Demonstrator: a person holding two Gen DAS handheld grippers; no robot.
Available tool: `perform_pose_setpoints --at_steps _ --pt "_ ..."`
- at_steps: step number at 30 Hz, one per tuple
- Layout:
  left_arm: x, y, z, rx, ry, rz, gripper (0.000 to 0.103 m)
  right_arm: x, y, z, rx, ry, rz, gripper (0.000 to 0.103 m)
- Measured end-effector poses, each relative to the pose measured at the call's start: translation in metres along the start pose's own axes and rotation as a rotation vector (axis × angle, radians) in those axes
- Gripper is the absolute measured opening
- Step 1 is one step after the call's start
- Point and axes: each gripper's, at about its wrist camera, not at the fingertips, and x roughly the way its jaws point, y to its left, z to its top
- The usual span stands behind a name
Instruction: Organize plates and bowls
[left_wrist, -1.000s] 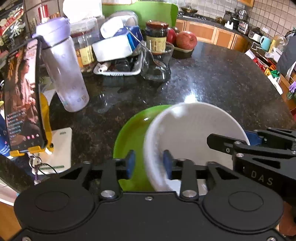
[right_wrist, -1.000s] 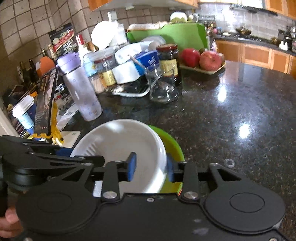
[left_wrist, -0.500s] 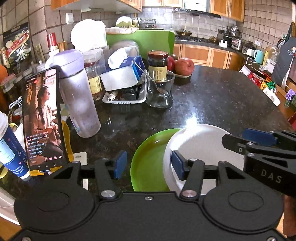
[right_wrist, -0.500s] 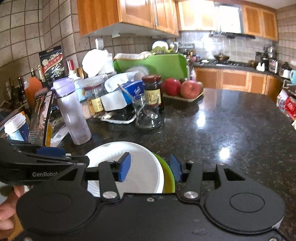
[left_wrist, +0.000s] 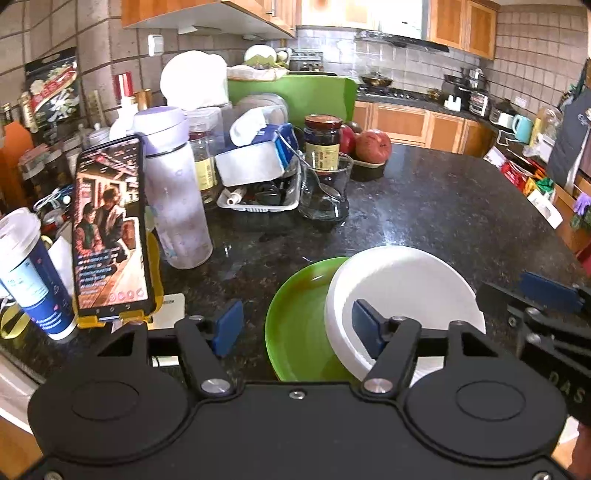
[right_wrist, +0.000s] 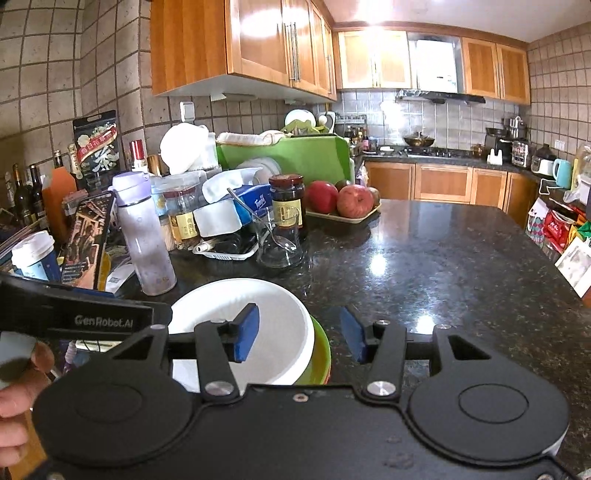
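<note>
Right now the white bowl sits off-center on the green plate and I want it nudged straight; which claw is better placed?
Probably the right claw: open, it straddles the white bowl rim. The left claw, also open, spans mostly the green plate.

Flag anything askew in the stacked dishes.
The round white bowl sits off-centre on the round green plate, shifted toward the right gripper, leaving a green crescent bare. Nothing spilled or broken.

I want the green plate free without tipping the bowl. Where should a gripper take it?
By the bare rim of the green plate, from the left. The white bowl sits on its right part, off-centre, so only that left rim is exposed. The left gripper is open there.
</note>
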Motion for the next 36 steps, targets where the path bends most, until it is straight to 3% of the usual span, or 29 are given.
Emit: perform_pose_setpoints --at_steps 14,36 --pt "-0.023 -0.022 -0.024 -0.017 0.019 0.104 0.068 -0.040 -0.001 -0.017 -0.008 -0.010 0.002 0.057" --pt "-0.050 -0.045 -0.059 0.023 0.041 0.079 0.068 -0.085 -0.008 -0.046 0.043 -0.018 -0.064 0.057"
